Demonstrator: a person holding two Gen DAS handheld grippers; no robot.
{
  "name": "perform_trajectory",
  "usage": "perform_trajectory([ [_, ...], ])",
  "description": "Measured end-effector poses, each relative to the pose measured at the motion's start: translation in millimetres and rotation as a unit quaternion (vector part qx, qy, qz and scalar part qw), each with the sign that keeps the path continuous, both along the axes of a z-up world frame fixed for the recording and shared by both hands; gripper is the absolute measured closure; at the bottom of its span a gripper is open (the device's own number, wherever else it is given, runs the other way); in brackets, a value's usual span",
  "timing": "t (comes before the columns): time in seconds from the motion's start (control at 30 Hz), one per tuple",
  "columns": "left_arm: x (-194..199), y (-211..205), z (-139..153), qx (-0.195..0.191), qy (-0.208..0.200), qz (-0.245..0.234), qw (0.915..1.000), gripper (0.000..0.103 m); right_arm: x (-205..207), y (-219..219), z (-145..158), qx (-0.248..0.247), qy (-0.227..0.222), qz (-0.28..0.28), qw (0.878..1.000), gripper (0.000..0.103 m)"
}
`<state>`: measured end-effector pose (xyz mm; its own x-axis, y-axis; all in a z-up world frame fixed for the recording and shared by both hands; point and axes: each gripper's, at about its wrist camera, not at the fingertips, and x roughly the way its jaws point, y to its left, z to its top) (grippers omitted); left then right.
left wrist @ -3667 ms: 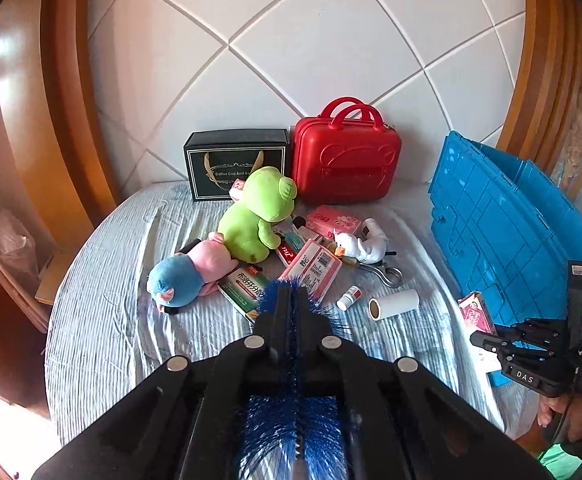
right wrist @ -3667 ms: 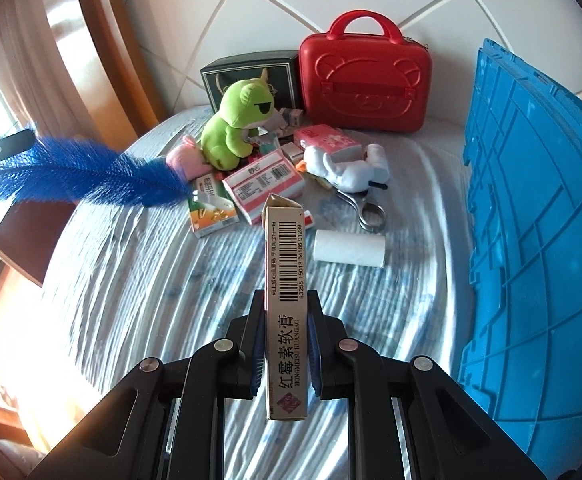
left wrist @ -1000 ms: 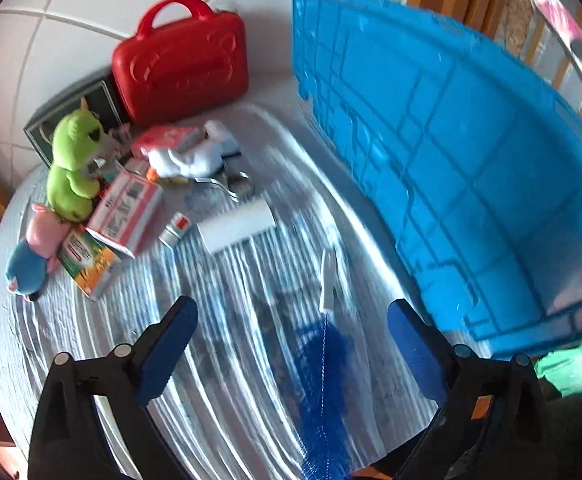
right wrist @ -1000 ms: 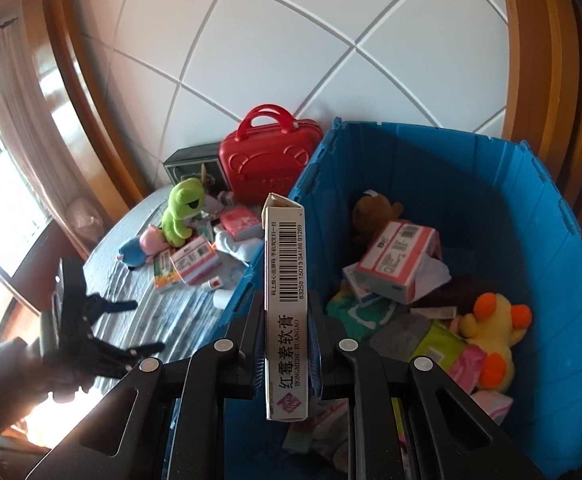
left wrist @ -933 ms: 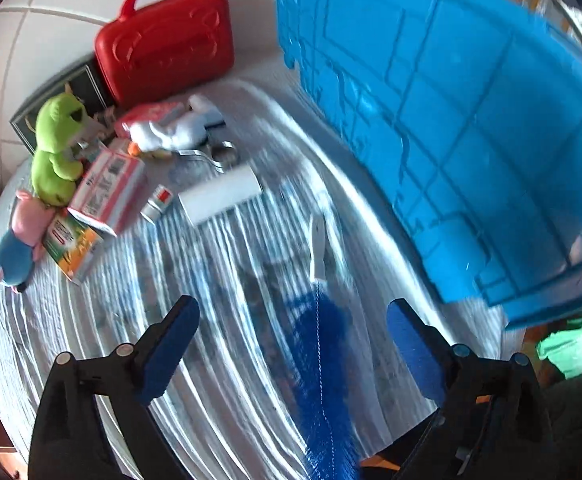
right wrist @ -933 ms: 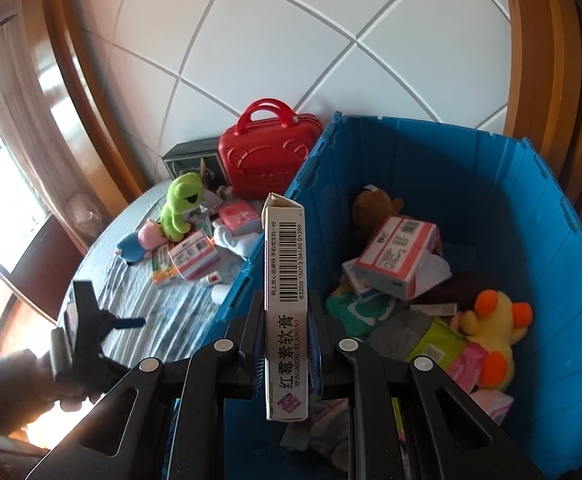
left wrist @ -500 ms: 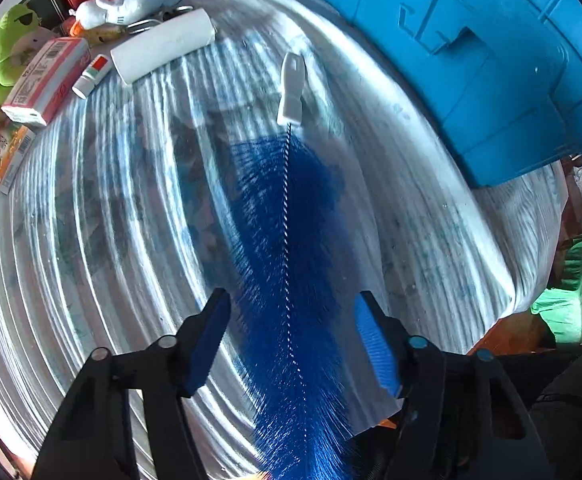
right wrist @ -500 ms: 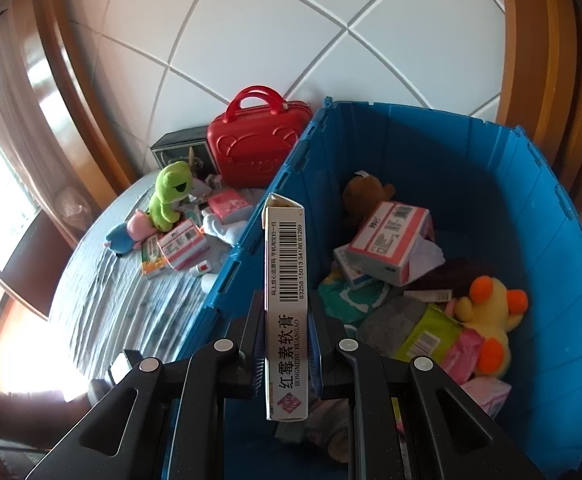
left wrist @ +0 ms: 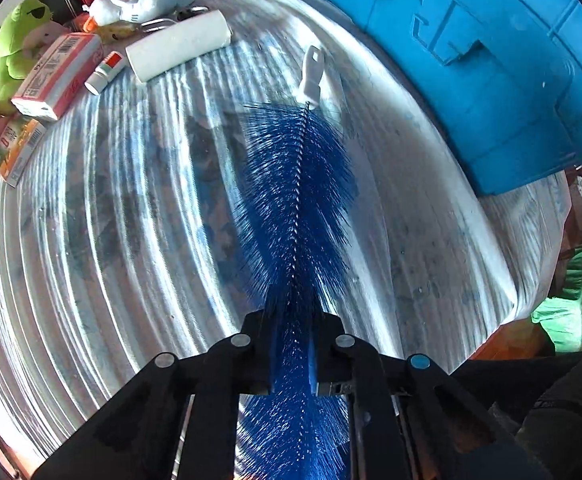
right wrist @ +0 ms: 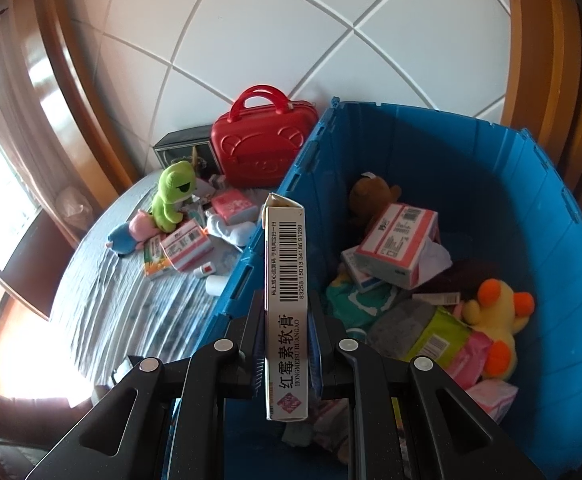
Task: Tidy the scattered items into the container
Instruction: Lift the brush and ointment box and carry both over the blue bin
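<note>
Left gripper, seen through its own wrist camera, points steeply down at the striped cloth, and its jaws are closing on the blue bottle brush, whose bristles already fill the gap between the pads. That brush lies flat on the cloth just beside the outer wall of the blue crate, its white handle at the far end, toward the white roll. I judge it very light: a twisted wire spine with soft, springy bristles that squash and may slip, so the firmer hold would be the wire core or the stiff plastic handle. Beyond the roll, further from the crate, lie a pink-and-white carton with a barcode, a small tube, a white plush and a green frog plush; their print is too small to read.

From the right wrist camera, the right gripper is clamped tight on a slim white medicine box, held upright over the crate's near rim. It looks light, stiff cardboard, easily crushed at the faces. Its side reads "红霉素软膏", "HONGMEISU RUANGAO", with a barcode numbered "83258 15013 34186 81289". Inside the crate sit a yellow duck plush, a brown bear plush and a tissue pack.
</note>
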<state>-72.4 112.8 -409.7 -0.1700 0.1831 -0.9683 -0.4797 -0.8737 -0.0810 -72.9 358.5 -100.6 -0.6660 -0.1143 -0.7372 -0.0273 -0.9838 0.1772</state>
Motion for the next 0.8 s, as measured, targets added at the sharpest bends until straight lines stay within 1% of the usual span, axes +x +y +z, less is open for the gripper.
perform_trajectory([
  [0.13, -9, -1, 28, 0.008, 0.026, 0.019, 0.9995, 0.093, 0, -1, 2, -0.001, 0.005, 0.003, 1.0, 0.085],
  [0.27, -23, -2, 63, 0.012, 0.058, 0.042, 0.9974, 0.093, 3, 0, 4, -0.002, 0.01, 0.002, 1.0, 0.085],
  [0.43, -62, -21, 113, 0.017, 0.103, 0.081, 0.9912, 0.093, 7, 5, 4, -0.001, 0.012, -0.004, 1.0, 0.085],
  [0.6, -92, -26, 185, 0.028, 0.164, 0.097, 0.9813, 0.093, 11, 15, 2, -0.001, 0.011, -0.014, 1.0, 0.085],
  [0.7, -105, -19, 228, 0.041, 0.196, 0.094, 0.9752, 0.093, 15, 21, 3, -0.003, 0.014, -0.02, 1.0, 0.085],
  [0.8, -117, -3, 265, 0.055, 0.216, 0.084, 0.9712, 0.093, 20, 30, 4, -0.007, 0.018, -0.031, 0.999, 0.085],
])
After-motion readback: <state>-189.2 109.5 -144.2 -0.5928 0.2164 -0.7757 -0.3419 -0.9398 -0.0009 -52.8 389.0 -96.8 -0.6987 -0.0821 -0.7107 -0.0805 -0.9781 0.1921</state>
